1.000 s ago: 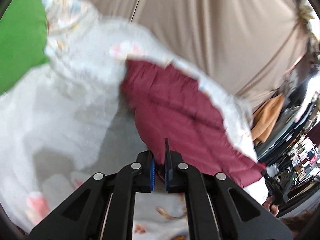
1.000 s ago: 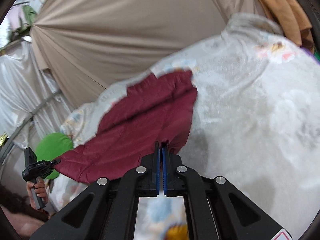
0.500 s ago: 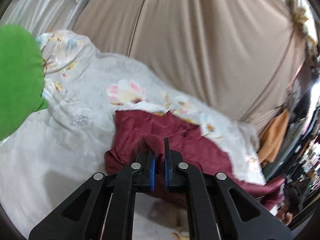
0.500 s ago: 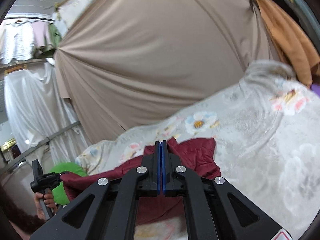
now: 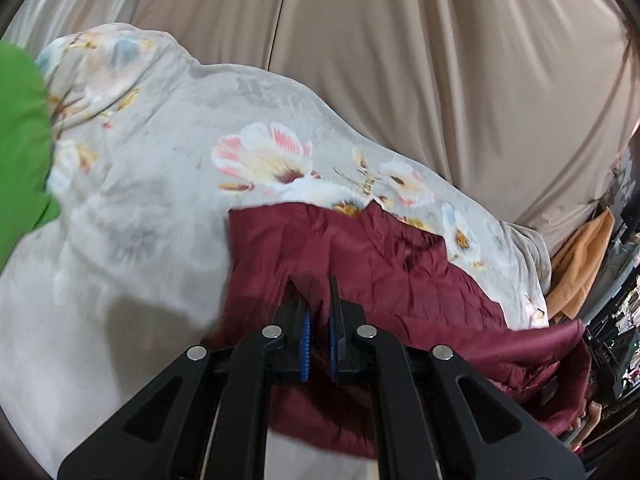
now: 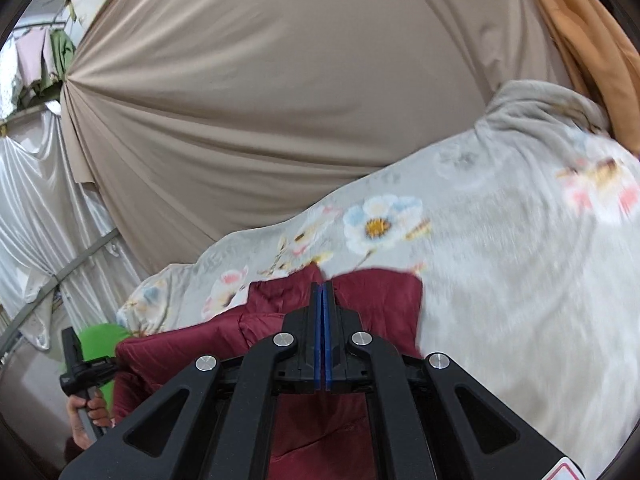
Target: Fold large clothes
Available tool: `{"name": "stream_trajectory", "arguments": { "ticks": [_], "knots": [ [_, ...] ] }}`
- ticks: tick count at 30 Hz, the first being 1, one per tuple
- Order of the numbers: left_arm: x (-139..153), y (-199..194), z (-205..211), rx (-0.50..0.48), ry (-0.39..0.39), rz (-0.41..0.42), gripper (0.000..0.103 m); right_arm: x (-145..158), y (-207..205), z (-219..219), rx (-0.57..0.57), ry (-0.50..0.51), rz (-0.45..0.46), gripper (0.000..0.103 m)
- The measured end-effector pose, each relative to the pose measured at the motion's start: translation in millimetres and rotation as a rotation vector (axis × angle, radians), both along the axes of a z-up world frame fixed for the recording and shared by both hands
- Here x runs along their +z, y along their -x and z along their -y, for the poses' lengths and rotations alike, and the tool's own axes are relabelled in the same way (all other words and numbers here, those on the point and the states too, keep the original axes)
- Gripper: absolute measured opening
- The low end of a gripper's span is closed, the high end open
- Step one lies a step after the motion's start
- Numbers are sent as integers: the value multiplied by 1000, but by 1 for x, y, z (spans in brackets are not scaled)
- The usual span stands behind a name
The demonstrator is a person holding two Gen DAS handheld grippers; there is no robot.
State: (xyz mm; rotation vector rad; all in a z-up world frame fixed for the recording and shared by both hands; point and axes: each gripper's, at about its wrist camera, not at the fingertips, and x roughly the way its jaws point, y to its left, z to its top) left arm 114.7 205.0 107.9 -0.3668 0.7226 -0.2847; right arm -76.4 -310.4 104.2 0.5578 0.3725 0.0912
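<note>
A maroon quilted jacket (image 5: 400,280) lies partly on a floral grey bedspread (image 5: 160,160); it also shows in the right wrist view (image 6: 376,300). My left gripper (image 5: 318,300) is shut on a fold of the jacket, with cloth between the blue pads. My right gripper (image 6: 322,300) is pressed tight shut on another edge of the jacket. Both hold the near part lifted and doubled over the far part. The left gripper (image 6: 86,364) and the hand that holds it show at the lower left of the right wrist view.
A beige curtain (image 5: 400,60) hangs behind the bed. A green pillow (image 5: 20,152) lies at the left, also in the right view (image 6: 102,336). An orange garment (image 6: 592,40) hangs at the right. White drapes (image 6: 36,220) hang at the far left.
Both grippers have risen and carried the jacket's near edge towards the far side, so the flat jacket now lies bunched and doubled over. Both stayed shut on it.
</note>
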Motion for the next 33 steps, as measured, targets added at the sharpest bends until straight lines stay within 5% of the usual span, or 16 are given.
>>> {"name": "stream_trajectory", "arguments": {
  "ticks": [5, 9, 10, 13, 15, 17, 20, 25, 26, 28, 29, 30, 33],
  "knots": [
    [-35, -71, 16, 25, -49, -112, 10, -22, -87, 7, -6, 17, -119, 2],
    [-61, -102, 19, 36, -41, -143, 23, -49, -130, 15, -37, 28, -180, 15],
    [-61, -103, 14, 47, -12, -132, 26, -50, -130, 20, -42, 3, -165, 23],
    [-41, -90, -4, 102, 20, -45, 60, -42, -107, 34, -61, -45, -83, 55],
    [-27, -76, -12, 129, -11, 24, 80, -36, -90, 33, -47, -10, -85, 58],
    [-21, -68, -12, 101, -60, 33, 91, -39, -77, 27, -4, 34, -125, 65],
    [-41, -72, -2, -13, -63, -61, 92, -60, -67, 13, 46, 68, -214, 75],
    [-77, -86, 22, -96, -36, -135, 86, -94, -81, 6, 23, 70, -352, 70],
    [-79, -87, 25, -99, -30, -137, 75, -99, -84, 6, 33, 59, -366, 61],
    [-76, -88, 29, -105, -36, -132, 48, -100, -86, 3, 46, 64, -372, 22],
    [-72, -86, 29, -107, -42, -121, 23, -95, -85, 0, 42, 95, -363, 13],
    [-65, -82, 27, -115, -42, -104, 9, -87, -81, -3, 49, 111, -333, 8],
    [-36, -64, 16, -115, 0, -23, 6, -52, -59, -7, 52, 121, -201, 6]
  ]
}}
